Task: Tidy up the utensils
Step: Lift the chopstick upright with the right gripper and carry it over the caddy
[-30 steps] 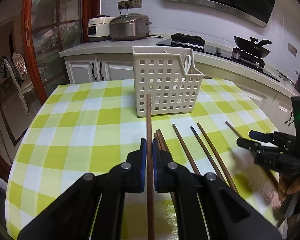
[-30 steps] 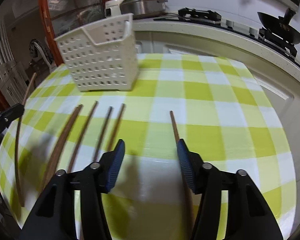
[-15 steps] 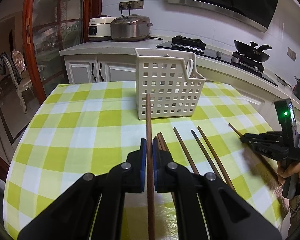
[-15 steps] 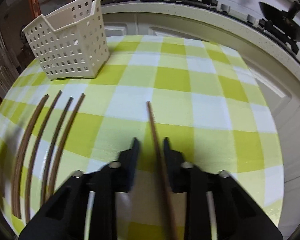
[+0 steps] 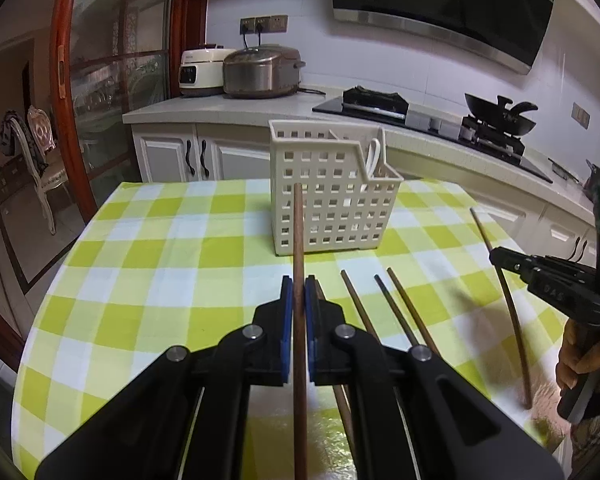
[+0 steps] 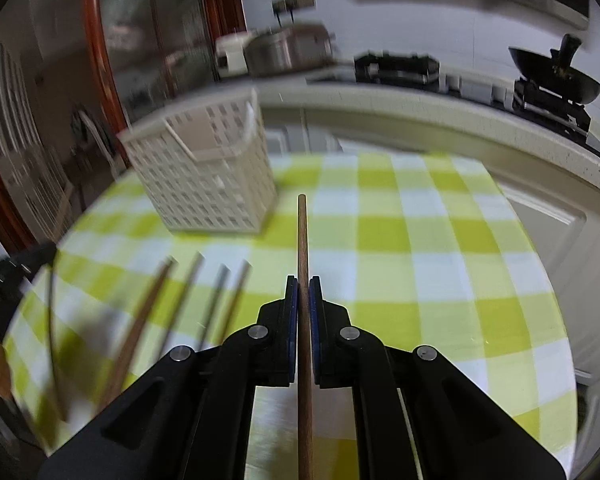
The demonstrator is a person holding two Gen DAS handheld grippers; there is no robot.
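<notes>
Chopstick (image 6: pixel 302 240) now pinched, lifted by right gripper (image 6: pixel 303 280), apparently; left gripper (image 5: pixel 296 280) still pinching dark chopstick (image 5: pixel 298 232).

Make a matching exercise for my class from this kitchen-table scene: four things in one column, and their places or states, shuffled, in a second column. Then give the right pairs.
Column A
1. left gripper
2. white utensil basket
3. black wok
4. loose chopsticks

Column B
a. lying flat on the checked tablecloth
b. sitting on the stove at the back right
c. shut on a brown chopstick
d. standing upright on the table, beyond the chopsticks

Pairs: 1-c, 2-d, 3-b, 4-a
</notes>
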